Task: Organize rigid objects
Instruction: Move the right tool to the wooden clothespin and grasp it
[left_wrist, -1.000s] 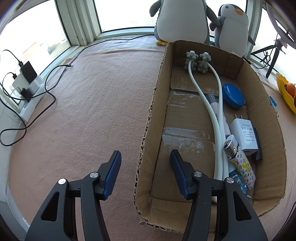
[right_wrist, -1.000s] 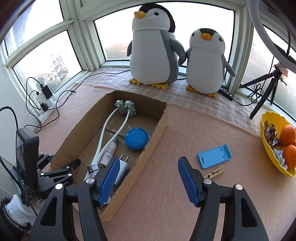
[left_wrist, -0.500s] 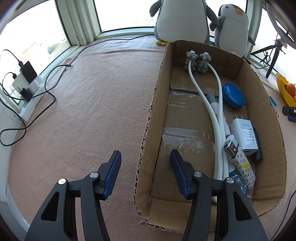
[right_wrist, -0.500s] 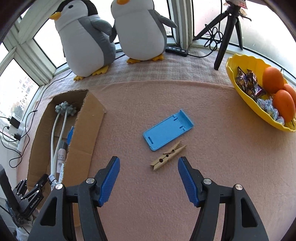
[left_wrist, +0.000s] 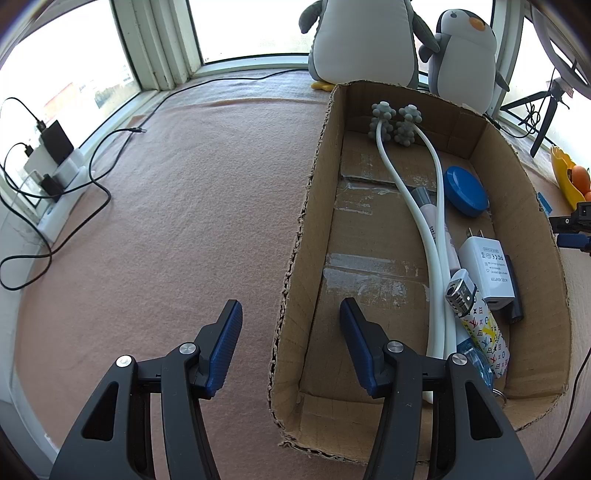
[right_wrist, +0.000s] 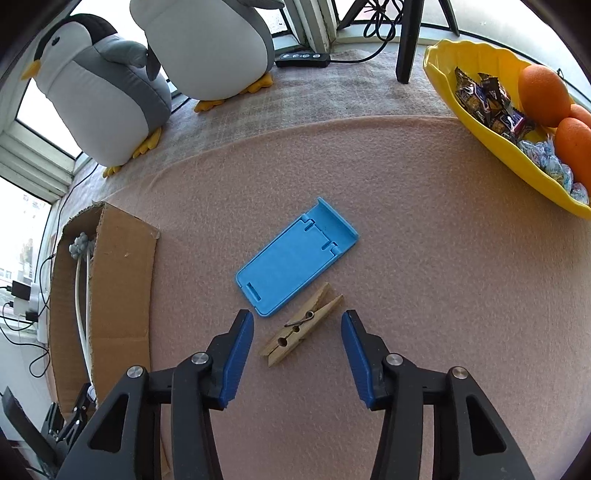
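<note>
A wooden clothespin (right_wrist: 301, 325) lies on the pink felt, just below a flat blue phone stand (right_wrist: 295, 256). My right gripper (right_wrist: 297, 347) hangs over it with a finger on either side. Its jaws are closing and the pads do not touch the clothespin. My left gripper (left_wrist: 290, 343) stands open astride the left wall of the cardboard box (left_wrist: 295, 258), not pressing it. In the box lie a white two-headed massager (left_wrist: 432, 229), a blue lid (left_wrist: 465, 190), a white charger (left_wrist: 487, 266) and a patterned lighter (left_wrist: 476, 321).
Two plush penguins (right_wrist: 110, 96) stand at the back by the window. At the right is a yellow bowl (right_wrist: 476, 122) with oranges and sweets. A tripod leg (right_wrist: 406, 44) and a black remote (right_wrist: 303, 59) sit behind. At far left, a power strip with cables (left_wrist: 55, 173).
My right gripper swung away from the box to the right, came down over the clothespin, and its jaws narrowed. The left gripper and the box have not moved.
</note>
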